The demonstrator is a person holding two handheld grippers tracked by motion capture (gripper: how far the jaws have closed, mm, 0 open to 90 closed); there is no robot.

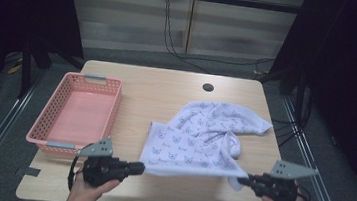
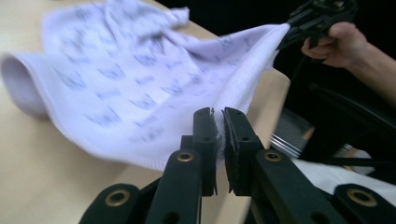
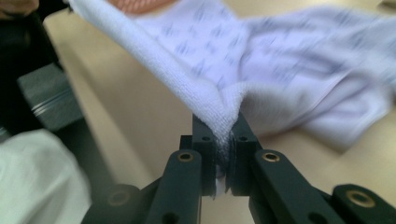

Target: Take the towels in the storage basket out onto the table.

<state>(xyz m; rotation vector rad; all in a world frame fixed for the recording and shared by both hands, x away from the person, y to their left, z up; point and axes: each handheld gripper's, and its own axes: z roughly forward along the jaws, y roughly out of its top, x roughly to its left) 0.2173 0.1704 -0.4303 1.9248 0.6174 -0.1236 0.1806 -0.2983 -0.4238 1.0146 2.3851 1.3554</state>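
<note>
A white towel (image 1: 197, 137) with a small blue print lies rumpled on the wooden table (image 1: 157, 93), its near edge lifted and pulled taut between both grippers. My left gripper (image 1: 142, 167) is shut on the towel's near left corner; in the left gripper view the cloth (image 2: 140, 88) is pinched between the jaws of the left gripper (image 2: 220, 112). My right gripper (image 1: 241, 180) is shut on the near right corner, and the towel's hem (image 3: 205, 93) runs into the closed jaws of the right gripper (image 3: 220, 122). The far part of the towel rests on the table.
A pink plastic basket (image 1: 60, 103) with nothing in it stands at the table's left side. A round cable hole (image 1: 208, 87) sits near the far edge. A strip of bare table runs along the front edge below the grippers.
</note>
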